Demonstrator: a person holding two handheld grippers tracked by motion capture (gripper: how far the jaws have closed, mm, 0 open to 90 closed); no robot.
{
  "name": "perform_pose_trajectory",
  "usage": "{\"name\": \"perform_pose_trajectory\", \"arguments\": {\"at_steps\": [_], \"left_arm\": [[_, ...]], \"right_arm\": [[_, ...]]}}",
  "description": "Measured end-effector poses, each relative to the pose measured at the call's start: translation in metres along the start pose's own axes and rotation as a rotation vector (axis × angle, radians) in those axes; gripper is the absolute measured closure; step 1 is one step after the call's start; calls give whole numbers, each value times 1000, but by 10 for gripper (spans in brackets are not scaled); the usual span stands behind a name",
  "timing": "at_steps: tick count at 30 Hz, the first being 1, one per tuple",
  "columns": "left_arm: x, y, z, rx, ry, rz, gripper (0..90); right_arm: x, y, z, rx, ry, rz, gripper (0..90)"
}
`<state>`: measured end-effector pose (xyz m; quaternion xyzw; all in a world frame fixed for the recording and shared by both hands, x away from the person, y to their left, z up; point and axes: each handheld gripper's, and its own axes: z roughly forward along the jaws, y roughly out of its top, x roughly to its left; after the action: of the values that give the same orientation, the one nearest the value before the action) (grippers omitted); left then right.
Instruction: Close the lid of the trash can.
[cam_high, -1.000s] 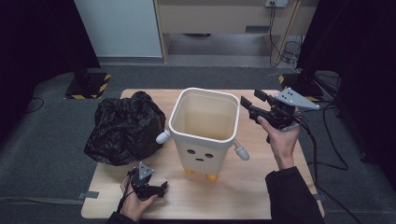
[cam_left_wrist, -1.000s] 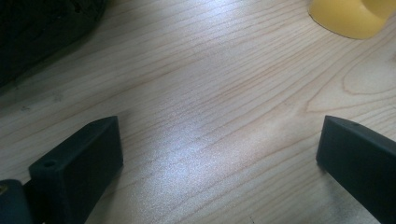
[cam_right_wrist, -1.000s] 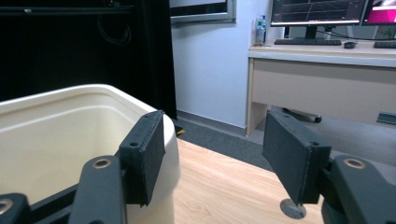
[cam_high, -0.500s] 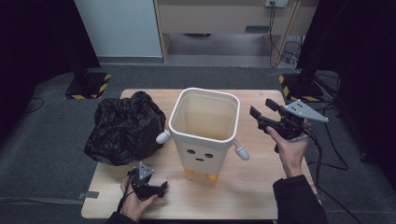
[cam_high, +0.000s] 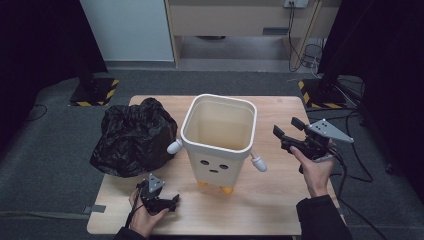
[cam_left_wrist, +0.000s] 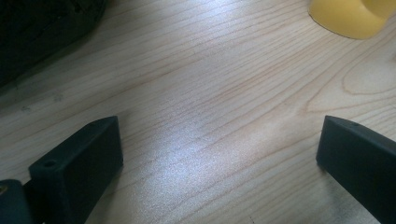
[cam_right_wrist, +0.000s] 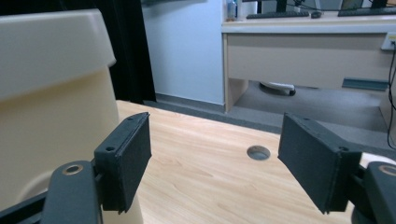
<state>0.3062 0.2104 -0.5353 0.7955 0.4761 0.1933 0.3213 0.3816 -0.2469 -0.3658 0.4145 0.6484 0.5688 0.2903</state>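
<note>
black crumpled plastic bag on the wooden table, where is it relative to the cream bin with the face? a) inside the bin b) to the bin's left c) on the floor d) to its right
b: in the high view the black crumpled plastic bag lies on the wooden table left of the cream bin, outside it.

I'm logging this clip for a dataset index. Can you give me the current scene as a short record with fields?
surface: wooden table
main item: cream bin with a face, small arms and yellow feet, upright at the table's middle, inside looks empty
other item: crumpled black plastic bag, left of the bin on the table
left hand-held gripper: low over the table's near edge, jaws open, nothing between them
right hand-held gripper: raised right of the bin, jaws open after widening, nothing between them
contact: neither gripper touches bin or bag
</note>
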Motion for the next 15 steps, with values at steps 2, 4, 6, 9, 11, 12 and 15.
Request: {"name": "perform_pose_trajectory", "arguments": {"at_steps": [2, 4, 6, 9, 11, 12, 15], "left_arm": [[0, 0, 0, 0, 0, 0, 0], [0, 0, 0, 0, 0, 0, 0], [0, 0, 0, 0, 0, 0, 0], [0, 0, 0, 0, 0, 0, 0], [0, 0, 0, 0, 0, 0, 0], [0, 0, 0, 0, 0, 0, 0], [0, 0, 0, 0, 0, 0, 0]], "right_arm": [[-3, -5, -1, 8, -8, 0, 244], [-5, -10, -3, 14, -12, 5, 239], [-7, -15, -5, 18, -16, 6, 236], [-9, -23, -7, 41, -21, 3, 229], [-11, -28, -8, 51, -27, 3, 228], [-12, -31, -8, 55, -30, 8, 227], [-16, -41, -10, 73, -40, 1, 223]]}}
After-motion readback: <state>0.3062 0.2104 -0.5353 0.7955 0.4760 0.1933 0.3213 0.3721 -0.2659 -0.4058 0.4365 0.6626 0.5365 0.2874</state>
